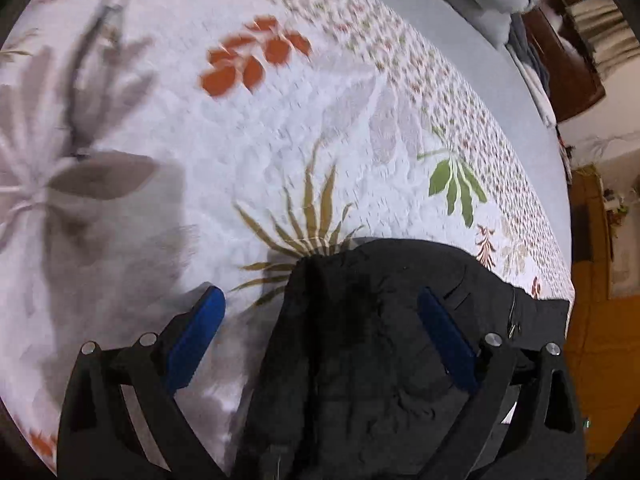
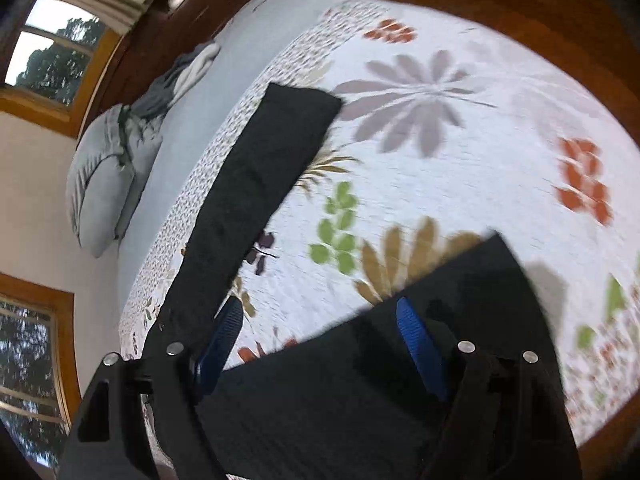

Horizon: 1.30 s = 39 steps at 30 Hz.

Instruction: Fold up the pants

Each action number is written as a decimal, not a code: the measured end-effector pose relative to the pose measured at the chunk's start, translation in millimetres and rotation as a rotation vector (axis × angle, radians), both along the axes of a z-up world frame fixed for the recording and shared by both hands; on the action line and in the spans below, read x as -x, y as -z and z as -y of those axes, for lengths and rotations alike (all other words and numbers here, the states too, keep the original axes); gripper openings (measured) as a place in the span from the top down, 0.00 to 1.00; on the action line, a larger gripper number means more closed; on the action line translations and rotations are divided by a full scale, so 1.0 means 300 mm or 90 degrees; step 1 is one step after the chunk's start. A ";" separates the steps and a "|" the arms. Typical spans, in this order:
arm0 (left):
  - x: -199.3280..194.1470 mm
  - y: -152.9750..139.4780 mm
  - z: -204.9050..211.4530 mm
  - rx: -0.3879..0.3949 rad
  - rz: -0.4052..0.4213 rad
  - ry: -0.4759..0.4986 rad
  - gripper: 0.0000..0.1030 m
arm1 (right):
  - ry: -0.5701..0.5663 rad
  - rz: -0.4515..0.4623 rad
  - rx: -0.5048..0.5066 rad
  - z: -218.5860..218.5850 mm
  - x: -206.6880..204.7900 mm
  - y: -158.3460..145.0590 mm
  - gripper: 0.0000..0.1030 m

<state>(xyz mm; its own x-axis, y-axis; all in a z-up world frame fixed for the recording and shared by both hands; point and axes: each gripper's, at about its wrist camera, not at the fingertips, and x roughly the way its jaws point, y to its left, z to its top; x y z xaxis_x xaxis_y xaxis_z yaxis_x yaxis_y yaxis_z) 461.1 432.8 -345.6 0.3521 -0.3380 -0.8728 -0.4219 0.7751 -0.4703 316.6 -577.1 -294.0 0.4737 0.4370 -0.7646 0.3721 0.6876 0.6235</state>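
Black pants lie on a white floral bedspread. In the left wrist view the waist end of the pants (image 1: 372,344) lies bunched under and between the blue fingers of my left gripper (image 1: 320,304), which is open and holds nothing. In the right wrist view one pant leg (image 2: 256,184) runs flat away toward the bed's far side, and the other leg (image 2: 400,360) lies spread below my right gripper (image 2: 320,312), which is open and empty just above the cloth.
The floral bedspread (image 1: 240,140) covers most of the bed. A grey sheet strip (image 2: 200,112) with a grey pillow (image 2: 108,176) and crumpled clothes lies along the far side. Wooden floor (image 2: 540,20) and windows surround the bed.
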 end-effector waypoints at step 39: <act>0.004 -0.075 0.055 -0.041 0.033 -0.052 0.87 | -0.278 0.042 0.141 0.022 -1.144 0.114 0.93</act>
